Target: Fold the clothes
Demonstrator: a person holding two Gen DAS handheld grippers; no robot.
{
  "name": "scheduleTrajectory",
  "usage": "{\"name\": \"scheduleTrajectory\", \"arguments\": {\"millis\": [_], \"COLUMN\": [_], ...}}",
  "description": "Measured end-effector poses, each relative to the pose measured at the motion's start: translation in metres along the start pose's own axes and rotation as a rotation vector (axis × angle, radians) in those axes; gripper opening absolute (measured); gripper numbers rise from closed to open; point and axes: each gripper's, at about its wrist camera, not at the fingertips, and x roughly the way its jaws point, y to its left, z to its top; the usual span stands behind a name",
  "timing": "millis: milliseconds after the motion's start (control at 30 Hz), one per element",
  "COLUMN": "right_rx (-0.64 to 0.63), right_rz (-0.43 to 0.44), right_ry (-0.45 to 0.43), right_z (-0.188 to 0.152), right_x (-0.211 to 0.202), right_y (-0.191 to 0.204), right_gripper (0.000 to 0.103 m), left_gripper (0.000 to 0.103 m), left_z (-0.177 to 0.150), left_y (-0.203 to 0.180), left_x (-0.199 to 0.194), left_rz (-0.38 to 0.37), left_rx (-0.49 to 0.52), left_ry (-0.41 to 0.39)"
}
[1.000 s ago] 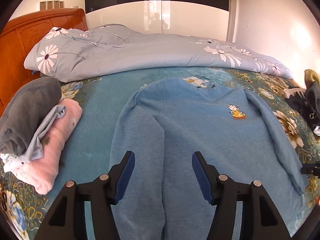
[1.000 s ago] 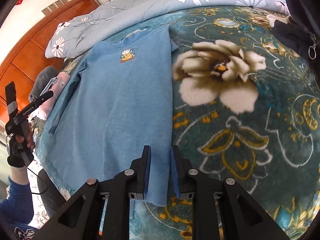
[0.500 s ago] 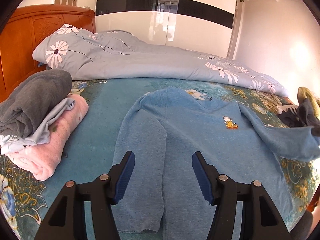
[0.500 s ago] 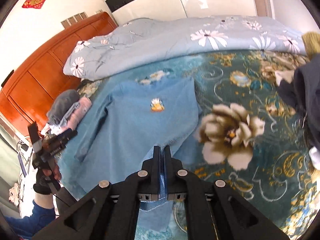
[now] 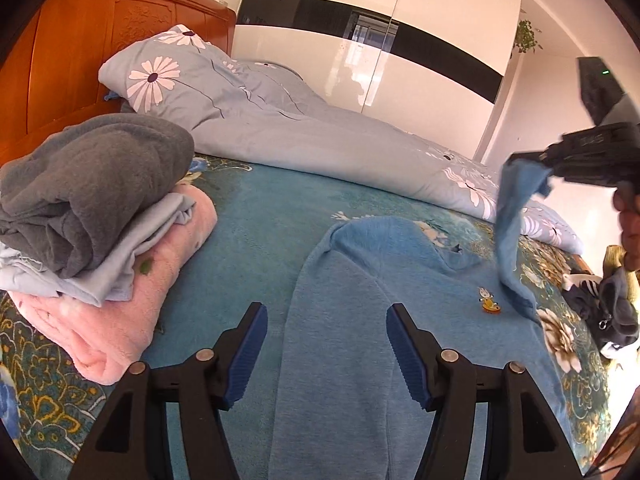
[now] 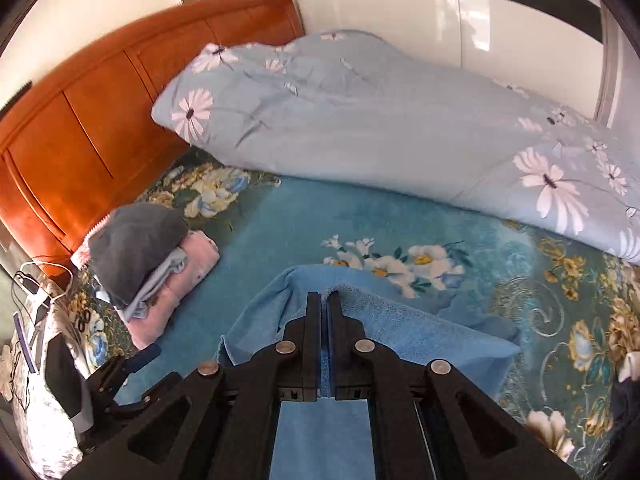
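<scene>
On the bed, my right tongs (image 6: pixel 324 300) pinch the blue sweater's (image 5: pixel 352 320) sleeve (image 5: pixel 514 232) aloft, left tongs (image 5: pixel 324 344) open over its body; I judge the sleeve needs laying across the chest

Blue sweater (image 5: pixel 340 320): soft knit cloth, matt, with a fine fuzzy nap; a small glossy-looking cartoon patch (image 5: pixel 489 301) sits on the chest.

Bed cover (image 5: pixel 260 216): teal plush cloth, matt, short pile, printed with flowers.

Duvet (image 6: pixel 360 120): smooth thin woven cloth, grey-blue, low sheen, daisy print, creased.

Folded stack (image 5: pixel 92 216): top grey item is thick matt fleece; middle item is thin smooth cloth; bottom pink item is plush and fuzzy.

Headboard (image 6: pixel 80 120): orange-brown wood, varnished, semi-gloss.

Wardrobe doors (image 5: pixel 360 40): white panels with a black band, high gloss, reflective.

Left gripper (image 5: pixel 324 356) and right gripper (image 6: pixel 324 340): matt black plastic frames, bright metal rivets, blue ribbed pads on the fingers (image 5: pixel 248 356).
</scene>
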Motion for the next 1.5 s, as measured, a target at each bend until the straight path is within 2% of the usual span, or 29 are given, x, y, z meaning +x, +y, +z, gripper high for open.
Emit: {"name": "scheduleTrajectory", "arguments": {"millis": [100,167,333,400,433,500,567,600,667,767,867,967,1033,1100,1200,1267,1367,1400,1500], "right_rx": [0.023,0.036,0.043,0.033,0.031,0.030,0.026,0.021,0.005,0.004,0.076,0.212,0.288,0.347,0.399,0.389,0.382,0.378,0.331], "right_rz": [-0.006,-0.027,-0.044,-0.055,-0.039,0.028,0.108,0.139,0.148,0.101,0.001,-0.088,-0.098,-0.050,-0.020,-0.023,-0.004,0.001,0.002], "right_ry": [0.119,0.168,0.182,0.180,0.176,0.167,0.142,0.123,0.075,0.017,-0.014,-0.004,-0.001,-0.011,0.001,0.011,0.002,0.000,-0.008], "right_z": [-0.006,-0.010,-0.010,-0.007,-0.006,-0.005,-0.006,-0.007,-0.013,-0.034,-0.073,-0.109,-0.124,-0.129,-0.126,-0.122,-0.118,-0.117,-0.106], "right_x": [0.081,0.120,0.159,0.162,0.161,0.156,0.145,0.137,0.113,0.074,0.039,0.022,0.020,0.026,0.051,0.065,0.078,0.079,0.076], "right_y": [0.011,0.016,0.016,0.013,0.011,0.006,0.001,-0.003,-0.016,-0.061,-0.125,-0.193,-0.226,-0.247,-0.263,-0.267,-0.271,-0.274,-0.278], "right_gripper": [0.002,0.002,0.002,0.003,0.003,0.011,0.042,0.044,0.044,0.044,0.044,0.044,0.044,0.044,0.044,0.044,0.044,0.044,0.044], "left_gripper": [0.066,0.066,0.066,0.066,0.066,0.066,0.066,0.066,0.066,0.066,0.066,0.066,0.066,0.066,0.066,0.066,0.066,0.066,0.066], "left_z": [0.000,0.001,0.002,0.003,0.003,0.005,0.009,0.013,0.020,0.034,0.048,0.058,0.061,0.060,0.058,0.057,0.067,0.074,0.093], "left_y": [0.005,0.007,0.011,0.013,0.014,0.010,0.002,-0.004,-0.017,-0.035,-0.052,-0.060,-0.063,-0.062,-0.055,-0.049,-0.044,-0.047,-0.070], "left_x": [0.008,0.015,0.031,0.037,0.041,0.049,0.058,0.063,0.072,0.092,0.113,0.143,0.161,0.172,0.183,0.189,0.189,0.186,0.189], "left_rz": [-0.002,-0.001,-0.001,-0.001,-0.001,-0.008,-0.021,-0.026,-0.034,-0.030,-0.021,0.059,0.106,0.159,0.215,0.239,0.178,0.131,0.039], "left_rx": [-0.006,-0.005,-0.001,0.001,0.002,0.008,0.021,0.037,0.068,0.100,0.132,0.157,0.178,0.200,0.205,0.207,0.190,0.196,0.286], "left_ry": [0.017,0.030,0.064,0.078,0.084,0.105,0.130,0.140,0.159,0.191,0.224,0.255,0.280,0.304,0.332,0.346,0.335,0.323,0.317]}}
